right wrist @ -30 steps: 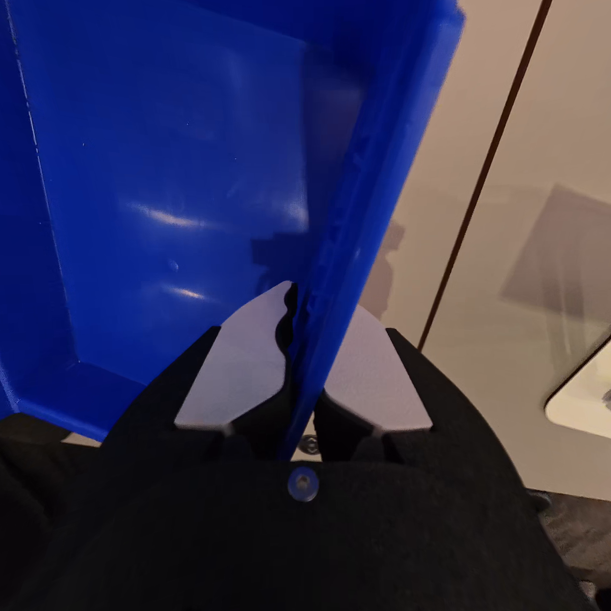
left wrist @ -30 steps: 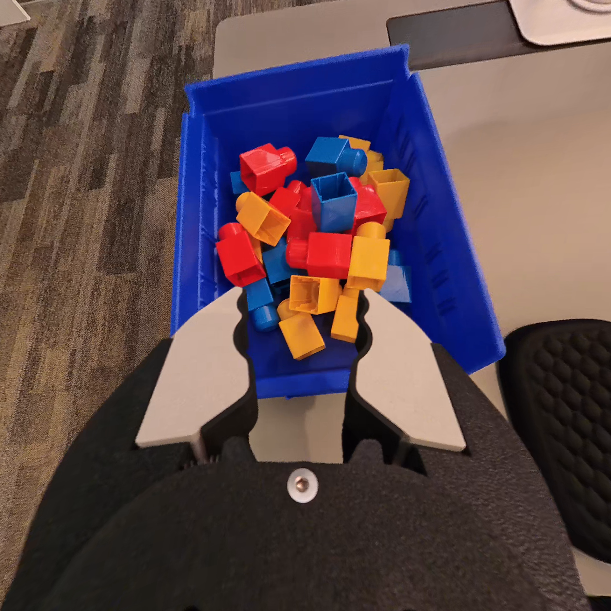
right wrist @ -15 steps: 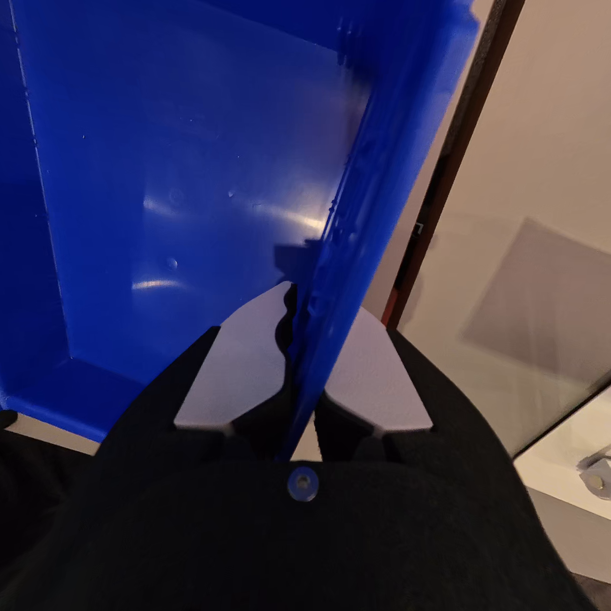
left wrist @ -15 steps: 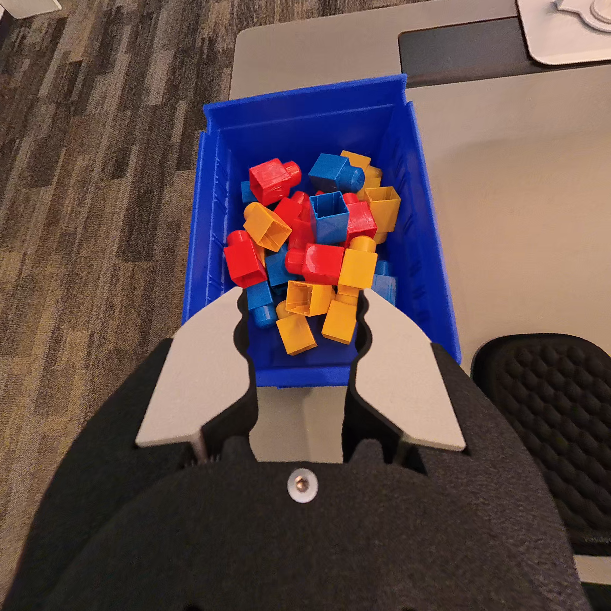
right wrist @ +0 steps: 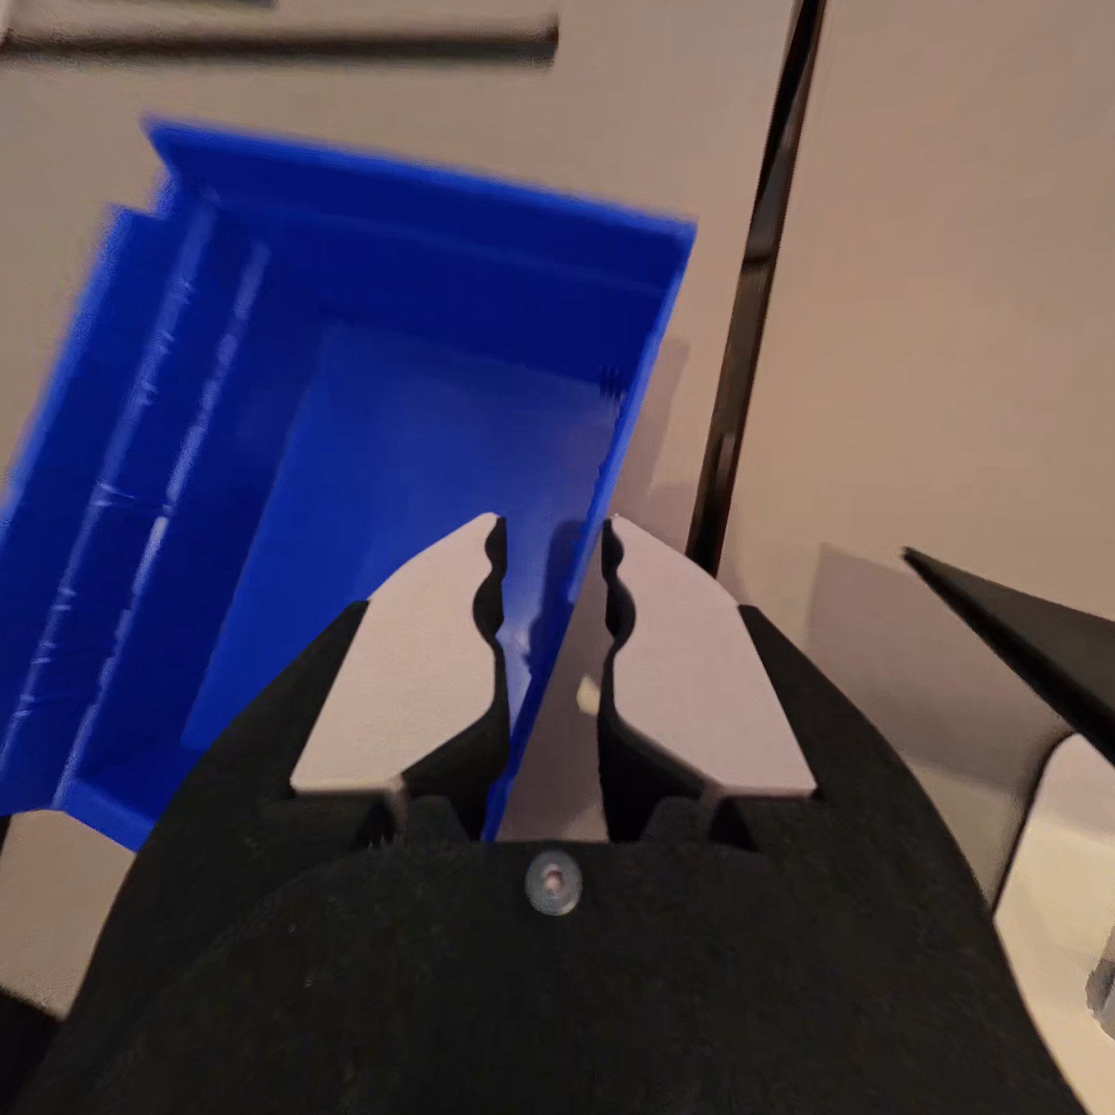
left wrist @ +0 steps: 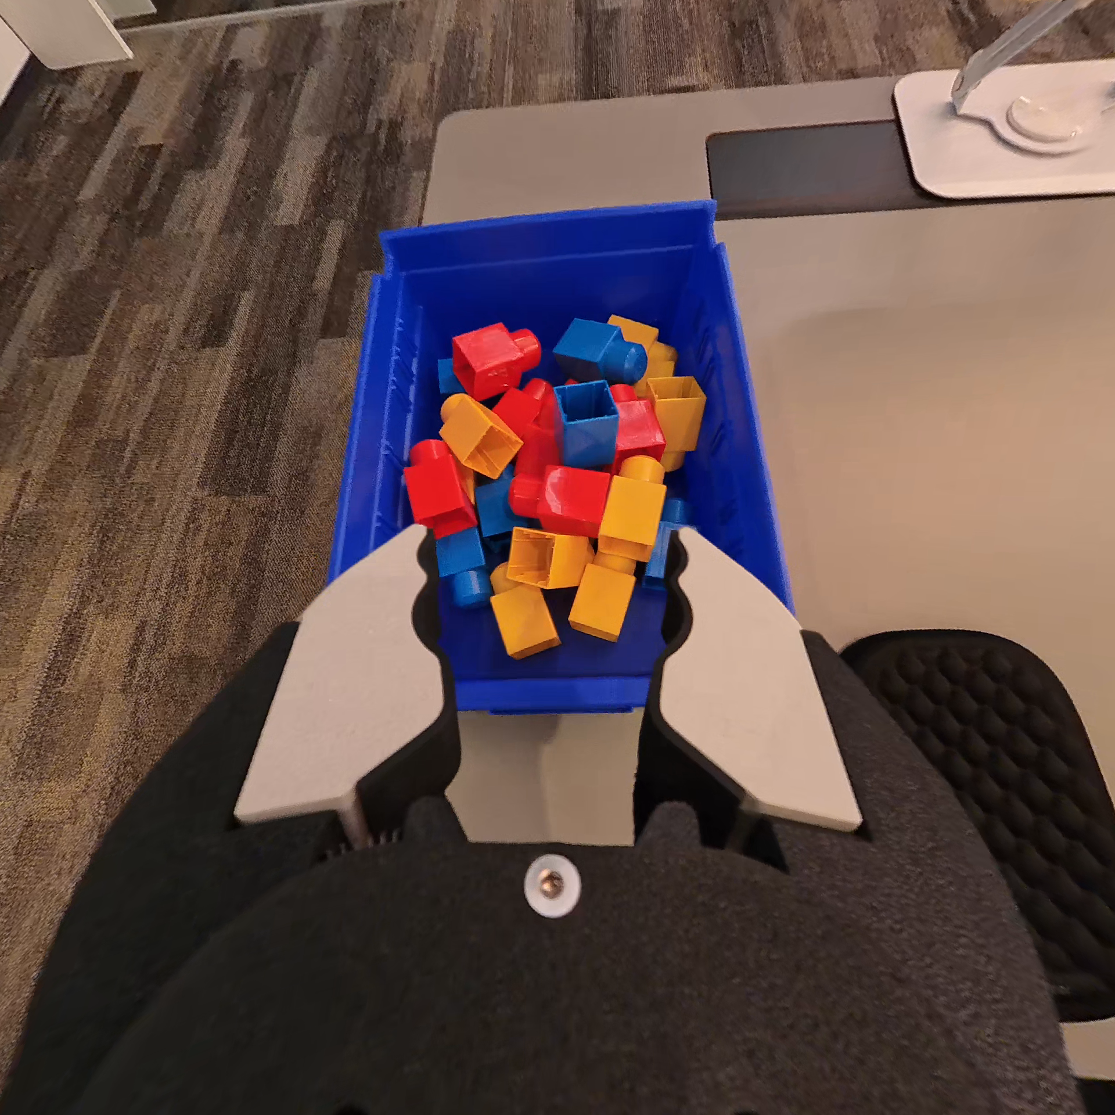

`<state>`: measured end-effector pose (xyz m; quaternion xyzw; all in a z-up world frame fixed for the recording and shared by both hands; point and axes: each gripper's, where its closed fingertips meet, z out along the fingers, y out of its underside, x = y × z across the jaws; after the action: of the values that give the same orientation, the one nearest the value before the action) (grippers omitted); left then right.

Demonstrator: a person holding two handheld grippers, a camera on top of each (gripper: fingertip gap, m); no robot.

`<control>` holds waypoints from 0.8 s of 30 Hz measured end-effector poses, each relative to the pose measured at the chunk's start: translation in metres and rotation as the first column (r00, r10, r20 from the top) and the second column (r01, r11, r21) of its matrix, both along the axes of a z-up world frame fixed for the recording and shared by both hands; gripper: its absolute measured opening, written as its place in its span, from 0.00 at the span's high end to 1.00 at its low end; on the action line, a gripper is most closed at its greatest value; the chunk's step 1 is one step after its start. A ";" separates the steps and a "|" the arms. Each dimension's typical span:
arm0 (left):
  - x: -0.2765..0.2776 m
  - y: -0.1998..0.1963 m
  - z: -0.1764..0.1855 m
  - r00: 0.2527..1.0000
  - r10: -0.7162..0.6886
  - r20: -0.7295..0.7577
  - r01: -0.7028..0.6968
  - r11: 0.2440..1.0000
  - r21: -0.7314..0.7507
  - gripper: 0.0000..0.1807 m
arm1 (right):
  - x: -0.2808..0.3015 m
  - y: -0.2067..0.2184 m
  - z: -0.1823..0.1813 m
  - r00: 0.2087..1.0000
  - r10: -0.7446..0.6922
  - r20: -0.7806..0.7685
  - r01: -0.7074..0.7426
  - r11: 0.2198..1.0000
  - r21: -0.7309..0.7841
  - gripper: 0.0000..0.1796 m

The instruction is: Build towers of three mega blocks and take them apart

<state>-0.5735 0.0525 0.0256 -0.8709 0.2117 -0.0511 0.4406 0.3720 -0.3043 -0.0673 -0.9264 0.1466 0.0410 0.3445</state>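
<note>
Left gripper point(left wrist: 549, 537) hangs spread above the block-filled bin point(left wrist: 374, 434); right gripper point(right wrist: 550, 525), released, straddles an empty bin's wall point(right wrist: 639, 386).

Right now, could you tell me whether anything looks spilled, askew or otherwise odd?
Nothing stands out. The blocks lie jumbled inside their blue bin, none spilled onto the table. The empty blue bin sits at a slant in the right wrist view, its wall between the open right tongs.

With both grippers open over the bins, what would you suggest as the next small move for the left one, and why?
Probably lower the open left gripper into the blue bin and close on the yellow block lying near its fingertips. No tower is started yet, and that block lies loose on top at the pile's near edge.
</note>
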 end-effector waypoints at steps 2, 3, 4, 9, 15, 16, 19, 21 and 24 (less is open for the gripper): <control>-0.008 0.000 0.011 1.000 0.009 0.029 -0.010 1.000 0.026 0.60 | 0.005 -0.008 0.037 0.996 -0.056 0.066 0.045 0.985 0.169 0.84; -0.013 0.001 0.019 0.999 0.012 0.040 -0.013 0.999 0.033 0.60 | 0.008 -0.014 0.060 0.990 -0.089 0.105 0.060 0.966 0.250 0.83; -0.018 0.003 0.029 0.999 0.017 0.044 -0.019 0.999 0.037 0.60 | 0.008 -0.021 0.084 0.982 -0.119 0.146 0.067 0.945 0.320 0.82; -0.022 0.021 0.123 1.000 0.015 0.028 -0.018 0.991 0.133 0.59 | -0.015 -0.042 0.232 0.903 -0.259 0.343 0.036 0.840 0.541 0.74; 0.058 0.017 0.256 0.992 -0.101 0.075 0.073 0.949 0.308 0.52 | -0.127 -0.011 0.407 0.814 -0.336 0.474 -0.185 0.623 0.760 0.59; 0.078 0.013 0.270 0.985 -0.138 0.103 0.098 0.941 0.323 0.52 | -0.148 -0.001 0.424 0.808 -0.334 0.485 -0.206 0.612 0.764 0.59; 0.138 -0.001 0.292 0.957 -0.240 0.163 0.174 0.925 0.337 0.48 | -0.207 0.038 0.450 0.836 -0.263 0.483 -0.240 0.616 0.751 0.56; 0.174 -0.011 0.298 0.943 -0.291 0.164 0.215 0.905 0.367 0.46 | -0.248 0.066 0.455 0.862 -0.192 0.468 -0.270 0.609 0.746 0.54; 0.219 -0.021 0.298 0.934 -0.327 0.148 0.244 0.880 0.407 0.44 | -0.299 0.105 0.451 0.882 -0.123 0.455 -0.296 0.606 0.738 0.51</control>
<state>-0.3543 0.0312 0.3233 -0.7167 0.2959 -0.1659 0.6094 0.0725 -0.1989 0.3835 -0.6657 -0.0198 -0.1030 0.7388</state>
